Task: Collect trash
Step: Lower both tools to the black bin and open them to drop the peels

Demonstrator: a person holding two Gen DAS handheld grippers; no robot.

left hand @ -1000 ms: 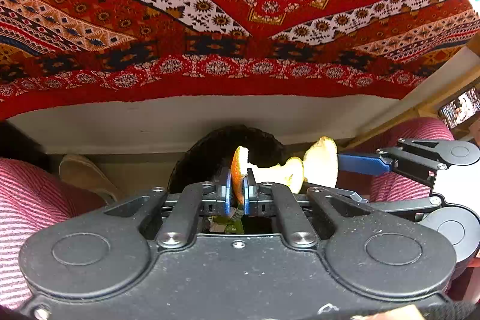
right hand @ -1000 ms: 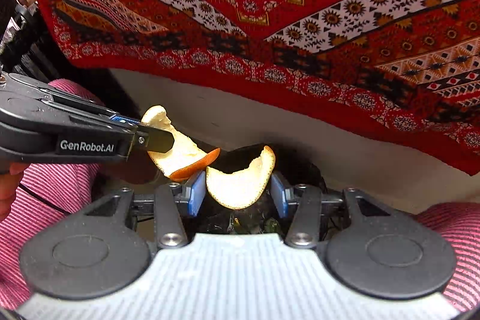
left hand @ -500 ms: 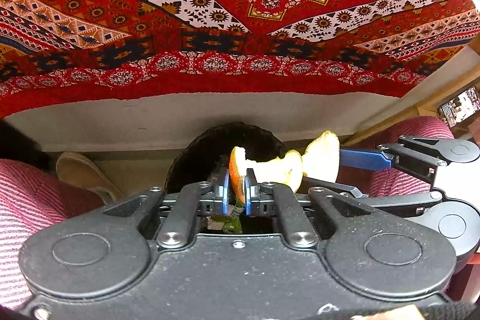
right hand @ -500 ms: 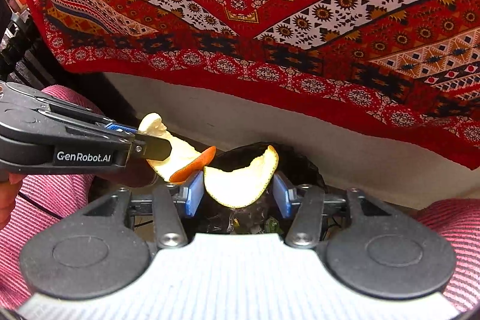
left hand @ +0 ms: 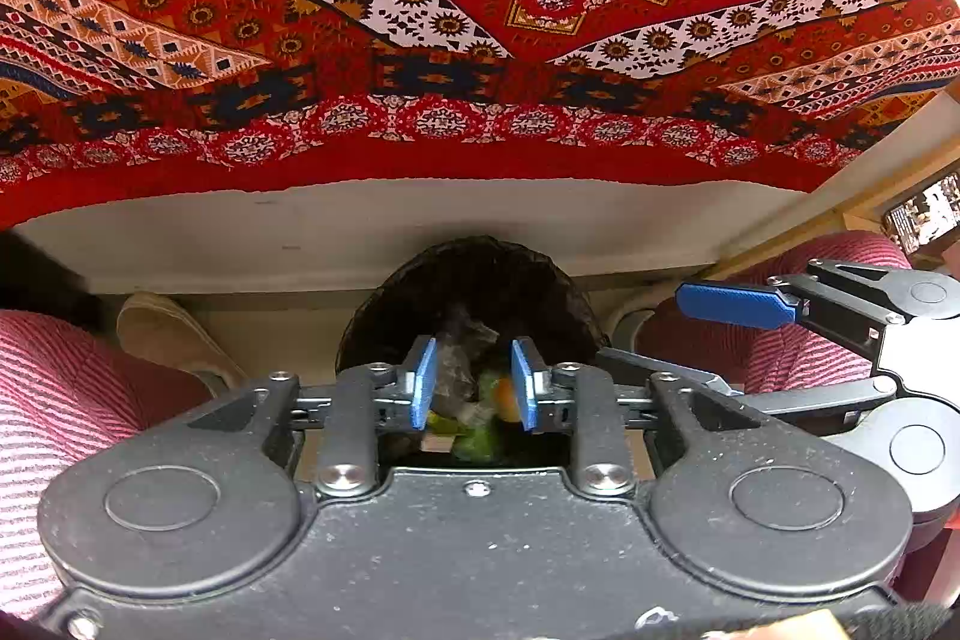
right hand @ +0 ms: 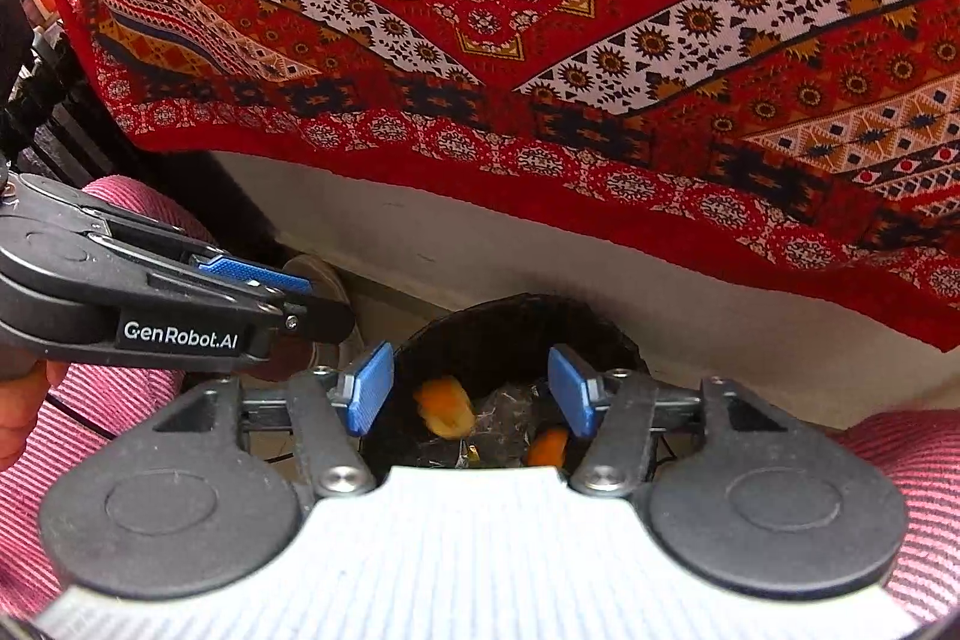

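Observation:
A black-lined trash bin [left hand: 474, 280] [right hand: 516, 322] stands on the floor below the table edge, between a seated person's knees. My left gripper [left hand: 472, 383] hangs open above its mouth, nothing between its blue pads. My right gripper [right hand: 471, 385] is open too, over the same bin. Two orange peel pieces [right hand: 445, 405] [right hand: 549, 447] lie inside on crumpled plastic and green scraps [left hand: 480, 436]. One orange bit [left hand: 507, 391] shows in the left wrist view. The right gripper's blue finger [left hand: 735, 305] shows at the right of that view; the left gripper's body [right hand: 180, 334] at the left of the right wrist view.
A red patterned tablecloth [left hand: 480, 40] [right hand: 540, 70] hangs over the white table edge [left hand: 420, 232] just above the bin. Pink striped trouser legs [left hand: 54, 388] [right hand: 900, 466] flank the bin. A beige shoe [left hand: 168, 334] rests on the floor left of it.
Both grippers opened and let go of their orange peels, which dropped into the bin. The view rose slightly toward the table.

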